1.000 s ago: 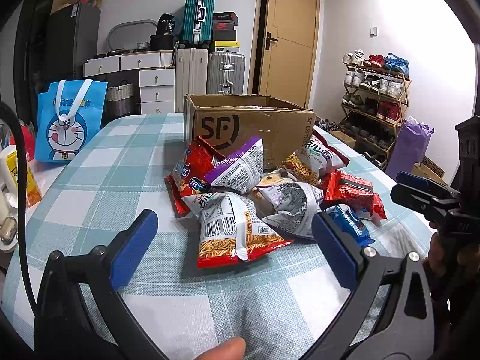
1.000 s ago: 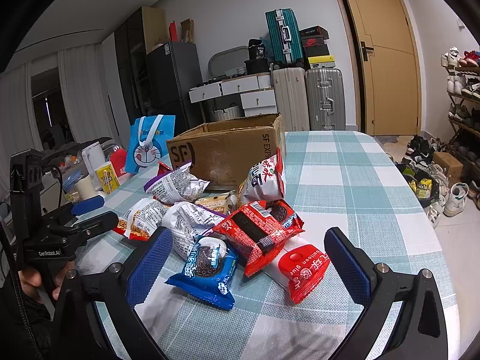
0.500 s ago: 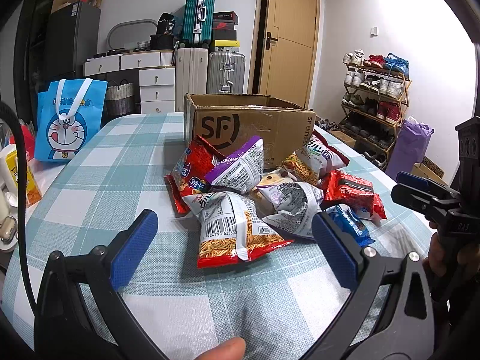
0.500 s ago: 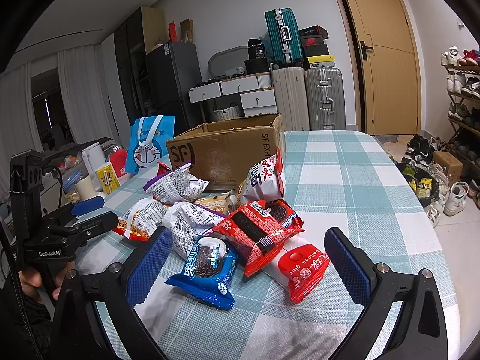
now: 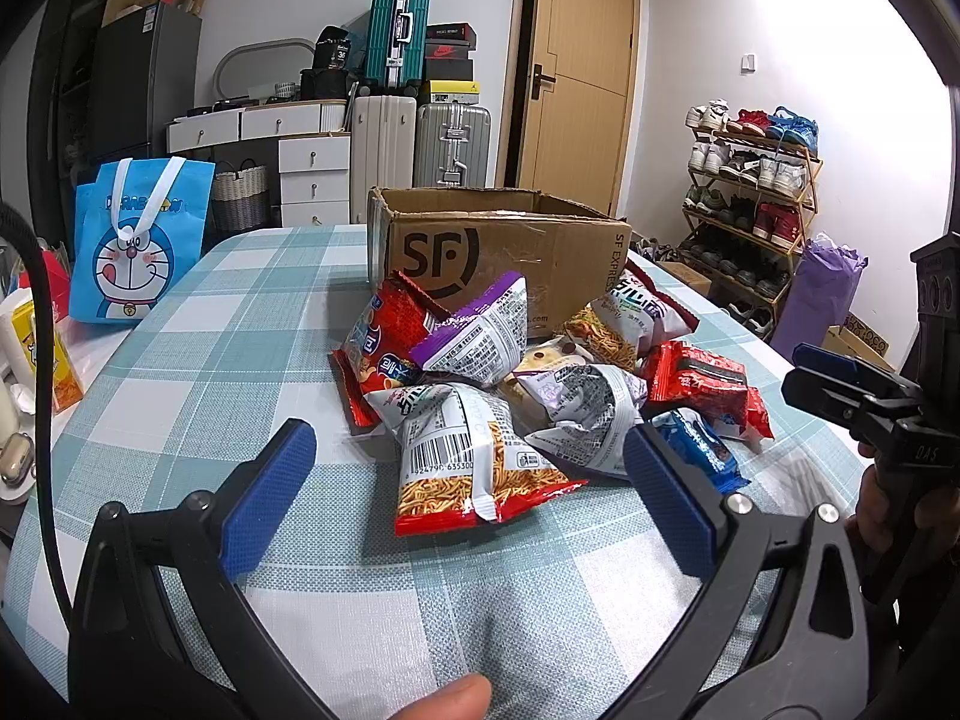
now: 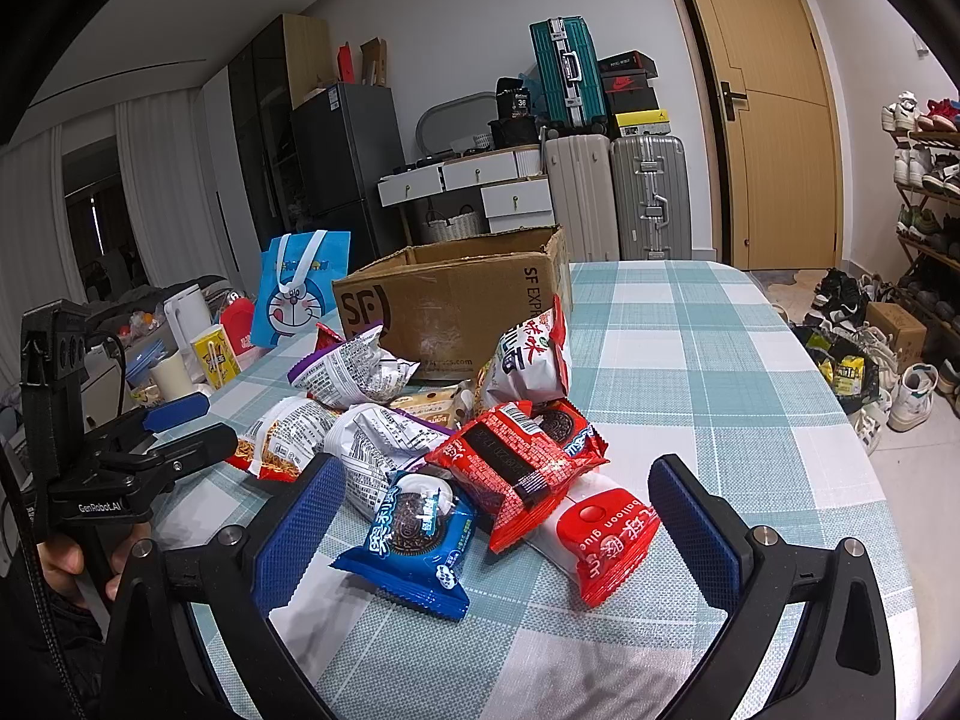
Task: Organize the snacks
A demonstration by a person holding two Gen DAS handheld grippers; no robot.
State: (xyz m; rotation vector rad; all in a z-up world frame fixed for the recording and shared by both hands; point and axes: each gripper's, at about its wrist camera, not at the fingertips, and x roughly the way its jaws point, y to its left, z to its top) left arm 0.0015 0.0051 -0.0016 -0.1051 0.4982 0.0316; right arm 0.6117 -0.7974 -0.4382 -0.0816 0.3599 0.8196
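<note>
A heap of several snack packets lies on the checked tablecloth in front of an open cardboard box point(image 5: 498, 252) point(image 6: 450, 306). Nearest my left gripper point(image 5: 468, 498) is a noodle-snack bag point(image 5: 474, 462); the gripper stands open just short of it, holding nothing. My right gripper point(image 6: 498, 534) is open too, with a blue cookie packet point(image 6: 414, 534), a red cookie packet point(image 6: 516, 468) and a red-and-white packet point(image 6: 600, 540) lying between its fingers' lines, untouched. Each gripper shows in the other's view: the right gripper point(image 5: 852, 396) and the left gripper point(image 6: 174, 426).
A blue cartoon tote bag point(image 5: 138, 246) stands at the table's left edge beside a yellow carton point(image 6: 216, 354), a cup and a white kettle point(image 6: 186, 312). Bare tablecloth point(image 6: 690, 348) stretches right of the heap. Suitcases, drawers and a shoe rack point(image 5: 750, 180) line the room behind.
</note>
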